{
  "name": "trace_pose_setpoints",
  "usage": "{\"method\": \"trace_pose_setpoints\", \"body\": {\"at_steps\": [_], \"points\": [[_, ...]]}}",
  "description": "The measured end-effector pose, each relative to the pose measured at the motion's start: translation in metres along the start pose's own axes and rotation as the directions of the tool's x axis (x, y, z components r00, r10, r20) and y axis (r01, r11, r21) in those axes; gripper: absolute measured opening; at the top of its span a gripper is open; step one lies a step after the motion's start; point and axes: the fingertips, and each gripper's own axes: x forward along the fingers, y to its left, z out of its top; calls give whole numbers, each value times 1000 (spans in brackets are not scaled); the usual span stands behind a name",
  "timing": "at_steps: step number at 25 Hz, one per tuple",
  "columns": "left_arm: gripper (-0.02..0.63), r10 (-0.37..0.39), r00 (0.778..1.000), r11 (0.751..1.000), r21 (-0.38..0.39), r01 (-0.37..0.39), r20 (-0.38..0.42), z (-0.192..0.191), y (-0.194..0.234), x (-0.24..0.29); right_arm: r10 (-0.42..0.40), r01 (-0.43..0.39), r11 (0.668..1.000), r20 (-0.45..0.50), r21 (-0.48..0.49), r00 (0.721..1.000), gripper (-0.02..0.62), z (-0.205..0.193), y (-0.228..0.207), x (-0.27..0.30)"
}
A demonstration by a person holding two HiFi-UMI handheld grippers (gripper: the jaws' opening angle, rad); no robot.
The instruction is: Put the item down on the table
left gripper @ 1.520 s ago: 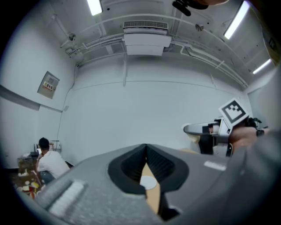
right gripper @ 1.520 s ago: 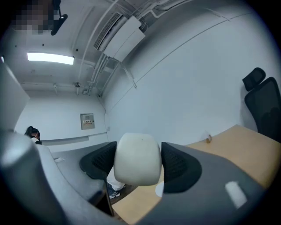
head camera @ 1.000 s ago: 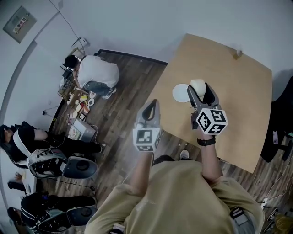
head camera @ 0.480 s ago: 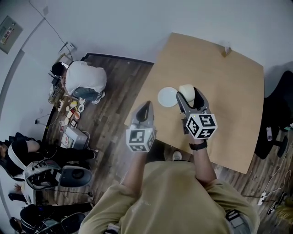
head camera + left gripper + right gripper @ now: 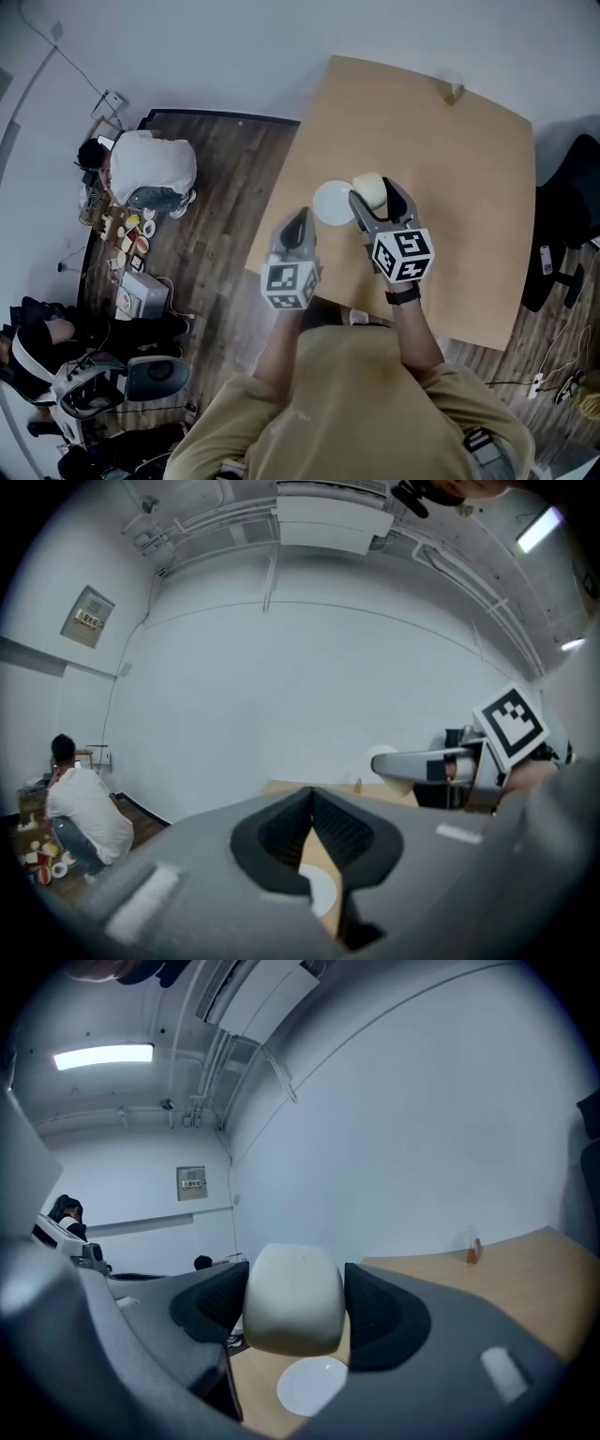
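Observation:
My right gripper (image 5: 375,192) is shut on a cream-white cup (image 5: 369,190), held above the wooden table (image 5: 441,150). In the right gripper view the cup (image 5: 292,1297) sits upside down between the two dark jaws, filling the gap. Below it a small white plate (image 5: 312,1384) lies on the table; in the head view that plate (image 5: 332,202) is just left of the cup. My left gripper (image 5: 300,223) hangs over the table's near left edge, shut with nothing in it; its jaws meet in the left gripper view (image 5: 312,832).
A tiny brown object (image 5: 456,92) stands near the table's far edge. A black chair (image 5: 567,216) is at the right. On the wooden floor at left a person in white (image 5: 145,169) crouches by small items, with more seated people (image 5: 37,342) lower left.
Both grippers and the cup have shifted left in the head view as the view moved. The cup stays held beside the plate.

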Motion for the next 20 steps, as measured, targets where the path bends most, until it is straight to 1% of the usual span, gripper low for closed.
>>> {"method": "trace_pose_setpoints", "body": {"at_steps": [6,10,13,16,20], "points": [[2,-12,997,999,-50,9,-72,-27,30,40,-13,13,1000,-88,1,996,322,-29,-13,49],[2,-20,991,997,-81,9,-130,-53,50,64,-18,14,1000,-165,-26,986,322,-66,-23,86],[2,-20,986,994,-111,2,-167,-70,64,77,-33,22,999,-253,-45,967,322,-109,-28,109],[2,-21,979,992,-128,-5,-202,-88,77,91,-44,32,999,-329,-42,943,322,-148,-37,126],[2,-17,972,987,-160,-22,-236,-107,98,105,-28,16,999,-393,-33,919,322,-190,-37,151]]}}
